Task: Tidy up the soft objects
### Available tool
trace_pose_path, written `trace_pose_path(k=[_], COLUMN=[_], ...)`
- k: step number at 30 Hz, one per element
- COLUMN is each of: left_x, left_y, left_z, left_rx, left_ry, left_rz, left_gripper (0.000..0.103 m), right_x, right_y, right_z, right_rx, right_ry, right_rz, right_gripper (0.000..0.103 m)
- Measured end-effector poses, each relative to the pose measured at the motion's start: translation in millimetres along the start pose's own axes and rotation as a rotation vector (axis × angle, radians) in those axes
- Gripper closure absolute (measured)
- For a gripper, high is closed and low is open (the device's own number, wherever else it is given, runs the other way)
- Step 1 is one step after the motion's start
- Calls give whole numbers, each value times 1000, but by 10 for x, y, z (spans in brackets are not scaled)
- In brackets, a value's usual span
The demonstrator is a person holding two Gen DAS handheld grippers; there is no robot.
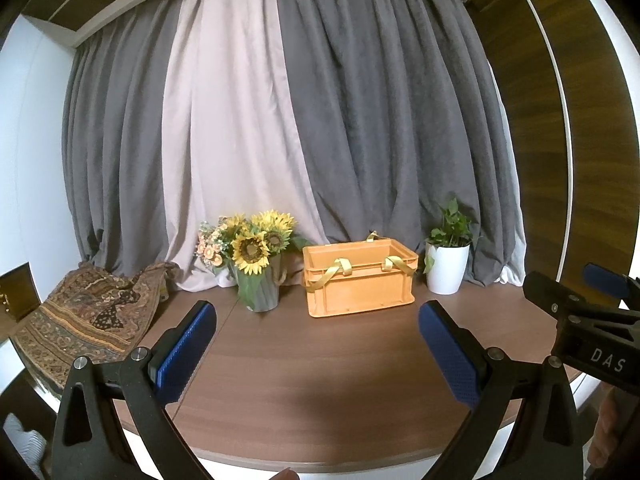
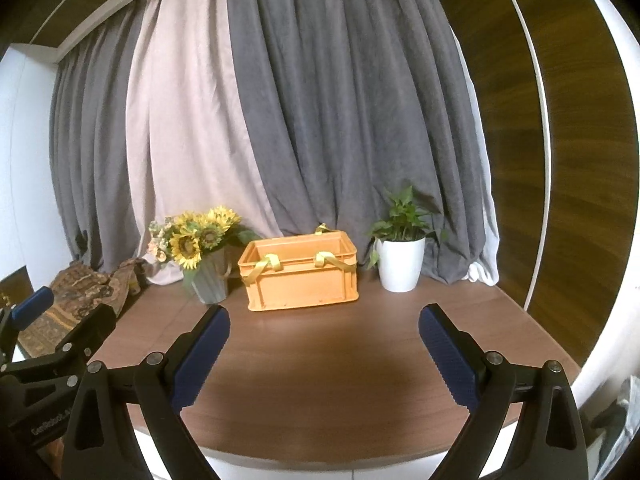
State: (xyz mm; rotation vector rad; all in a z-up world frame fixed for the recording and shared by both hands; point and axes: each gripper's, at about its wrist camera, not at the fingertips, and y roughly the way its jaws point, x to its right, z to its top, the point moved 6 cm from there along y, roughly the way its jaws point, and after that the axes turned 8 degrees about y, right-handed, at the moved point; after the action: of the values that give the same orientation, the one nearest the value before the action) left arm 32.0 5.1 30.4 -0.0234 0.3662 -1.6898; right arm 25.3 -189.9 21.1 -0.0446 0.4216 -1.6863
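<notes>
An orange plastic crate (image 1: 358, 282) (image 2: 301, 276) stands at the back middle of the brown table, with yellow ribbon straps (image 1: 335, 270) (image 2: 267, 264) draped over its rim. A brown patterned cloth (image 1: 86, 312) (image 2: 80, 294) lies crumpled at the table's left end. My left gripper (image 1: 318, 314) is open above the near table, nothing between its blue pads. My right gripper (image 2: 324, 318) is open too and holds nothing. Each gripper shows at the edge of the other's view.
A grey vase of sunflowers (image 1: 256, 264) (image 2: 200, 252) stands left of the crate. A white pot with a green plant (image 1: 447, 266) (image 2: 400, 256) stands to its right. Grey and pale curtains (image 1: 320, 120) hang behind. The table's (image 1: 320, 380) curved front edge is near.
</notes>
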Motion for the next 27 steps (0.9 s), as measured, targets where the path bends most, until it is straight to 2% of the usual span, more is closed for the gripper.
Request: trace_pose_path(k=[9,27], left_x=[46,120], left_y=[-174,-221], left_z=[3,41], left_rx=[14,17], left_ry=[5,8], left_rz=[4,-6], left_gripper=[0,0], right_x=[41,74], right_y=[-145,-223], right_z=[-7,-13], right_rx=[16,24], right_ry=[-2,4], right_rz=[1,-5], right_gripper=[6,6])
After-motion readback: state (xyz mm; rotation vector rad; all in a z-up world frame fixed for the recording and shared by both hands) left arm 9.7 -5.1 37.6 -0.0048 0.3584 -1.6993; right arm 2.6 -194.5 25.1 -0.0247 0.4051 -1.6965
